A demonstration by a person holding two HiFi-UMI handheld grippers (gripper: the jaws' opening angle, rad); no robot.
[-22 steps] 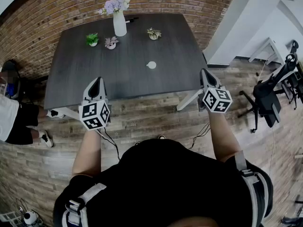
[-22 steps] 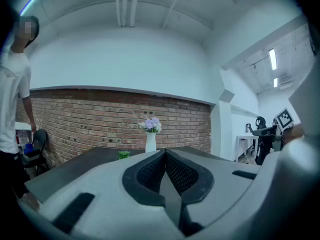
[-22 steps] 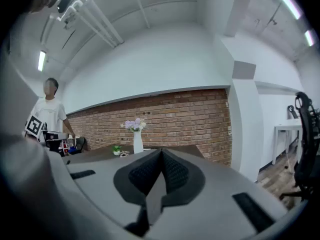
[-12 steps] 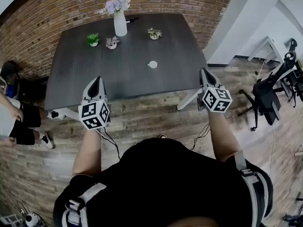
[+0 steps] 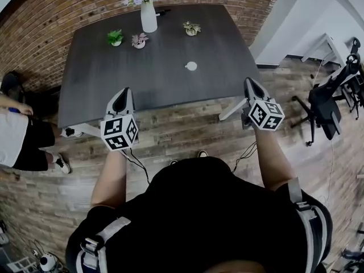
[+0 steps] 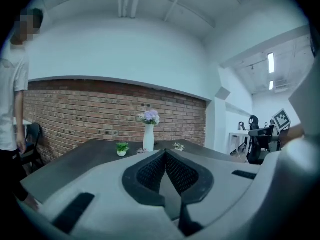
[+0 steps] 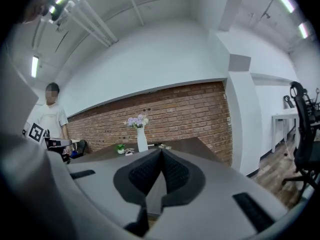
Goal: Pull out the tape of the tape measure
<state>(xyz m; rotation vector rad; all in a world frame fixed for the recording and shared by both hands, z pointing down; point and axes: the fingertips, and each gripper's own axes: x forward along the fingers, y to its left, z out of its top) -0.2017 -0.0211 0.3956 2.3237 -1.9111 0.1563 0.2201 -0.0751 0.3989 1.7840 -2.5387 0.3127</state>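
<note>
The tape measure (image 5: 191,66) is a small round white case lying alone on the dark table (image 5: 96,78), right of the middle. My left gripper (image 5: 125,89) hovers at the table's near edge, left of the tape measure and well short of it. Its jaws are shut with nothing between them. My right gripper (image 5: 248,80) hangs off the table's near right corner, also shut and empty. In the left gripper view the closed gripper (image 6: 164,151) hides the tape measure. The same holds for the gripper (image 7: 161,149) in the right gripper view.
A white vase with purple flowers (image 5: 148,16) and three small potted plants (image 5: 115,37) (image 5: 139,39) (image 5: 191,28) stand along the table's far side by the brick wall. A person (image 5: 17,141) stands at the left. Office chairs (image 5: 324,104) stand at the right.
The table and tape measure sit a little higher in the head view and the grippers slightly lower and to the right. Both grippers stay shut. The person at the left has shifted.
</note>
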